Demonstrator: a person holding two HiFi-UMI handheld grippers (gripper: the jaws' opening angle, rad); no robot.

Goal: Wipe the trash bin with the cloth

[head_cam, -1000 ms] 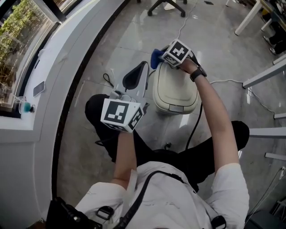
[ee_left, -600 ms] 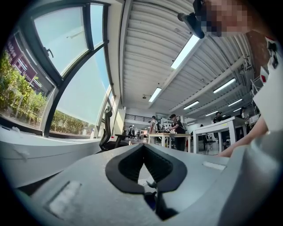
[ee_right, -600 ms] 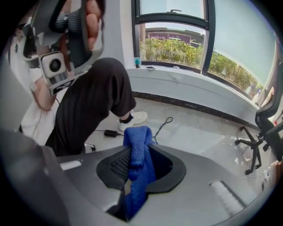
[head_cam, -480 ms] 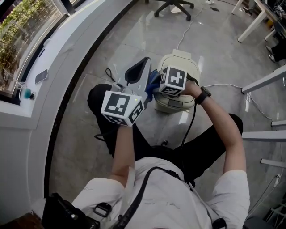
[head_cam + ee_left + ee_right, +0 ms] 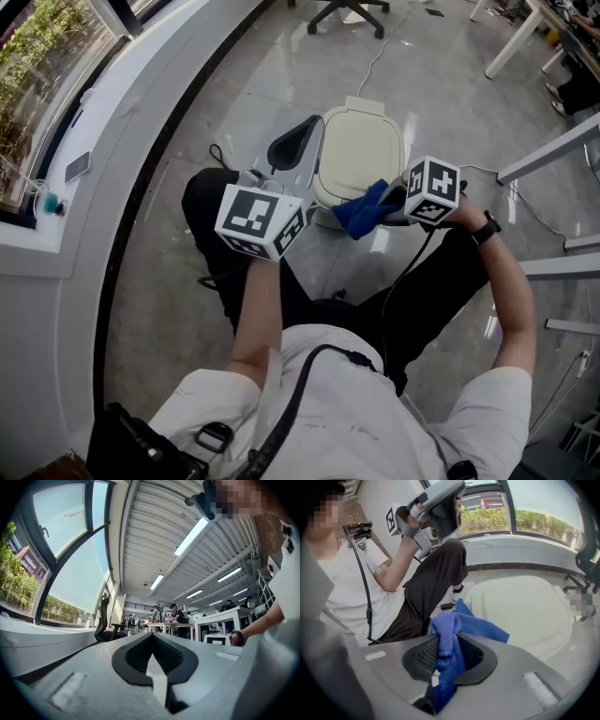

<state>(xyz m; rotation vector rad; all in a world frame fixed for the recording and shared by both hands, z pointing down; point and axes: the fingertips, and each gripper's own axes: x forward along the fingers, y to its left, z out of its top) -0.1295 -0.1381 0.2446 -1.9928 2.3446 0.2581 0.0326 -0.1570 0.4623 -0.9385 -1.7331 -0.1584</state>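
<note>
Near trash bin [image 5: 361, 150] front, right claw [image 5: 447, 639] clenches cloth [image 5: 483, 629]; left claw [image 5: 152, 637] clenched empty.

No readable text, brand or number anywhere. Left cube [image 5: 260, 232] and right cube [image 5: 433, 190] carry only black-and-white square marker patterns, no letters or digits; same pattern type on the cube face in the right gripper view. Reddish sign [image 5: 29, 560] outside the window in the left gripper view: lettering too small to read. Reddish banner [image 5: 490, 502] outside the window in the right gripper view: blurred, illegible.
</note>
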